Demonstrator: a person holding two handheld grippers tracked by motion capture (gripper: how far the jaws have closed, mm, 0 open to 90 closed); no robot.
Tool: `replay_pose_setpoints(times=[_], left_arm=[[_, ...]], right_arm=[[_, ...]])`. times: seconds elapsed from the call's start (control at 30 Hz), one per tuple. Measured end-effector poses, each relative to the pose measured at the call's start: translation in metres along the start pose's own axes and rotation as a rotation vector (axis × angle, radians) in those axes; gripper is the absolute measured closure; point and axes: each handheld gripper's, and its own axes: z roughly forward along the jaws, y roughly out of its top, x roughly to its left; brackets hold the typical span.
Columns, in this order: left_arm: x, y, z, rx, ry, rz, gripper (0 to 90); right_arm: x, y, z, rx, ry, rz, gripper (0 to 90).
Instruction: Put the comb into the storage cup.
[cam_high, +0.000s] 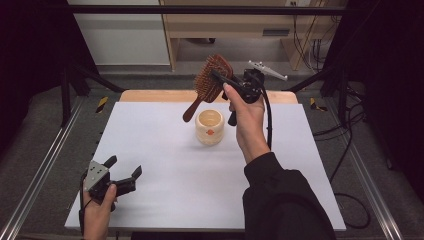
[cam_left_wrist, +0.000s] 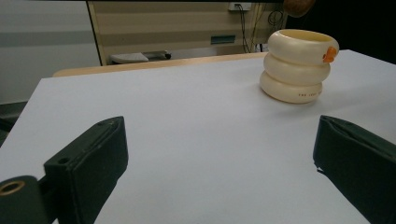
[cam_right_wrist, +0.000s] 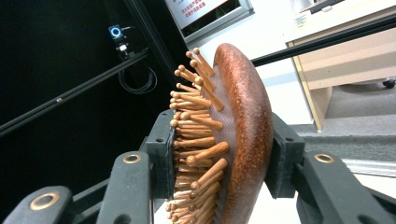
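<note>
Your right gripper (cam_high: 220, 81) has its fingers (cam_right_wrist: 161, 149) clenched on the hairbrush (cam_high: 210, 82) head, one on the bristles, one on the back; your left gripper (cam_high: 122, 172) fingers are released.

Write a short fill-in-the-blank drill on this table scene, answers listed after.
1. The right gripper is shut on a wooden ____.
2. The brush's handle points down toward the cream ____ on the table.
3. The left gripper has its jaws ____.
4. The cup bears a small ____ mark.

Answers: hairbrush; cup; open; orange
</note>
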Motion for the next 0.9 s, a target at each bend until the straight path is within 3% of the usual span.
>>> replay_pose_setpoints(times=[0.9], left_arm=[[0.0,-0.001,0.001,-0.002,0.0,-0.007,2.1]], right_arm=[[-0.017,0.015,-0.017,-0.036,-0.035,0.01,53.4]])
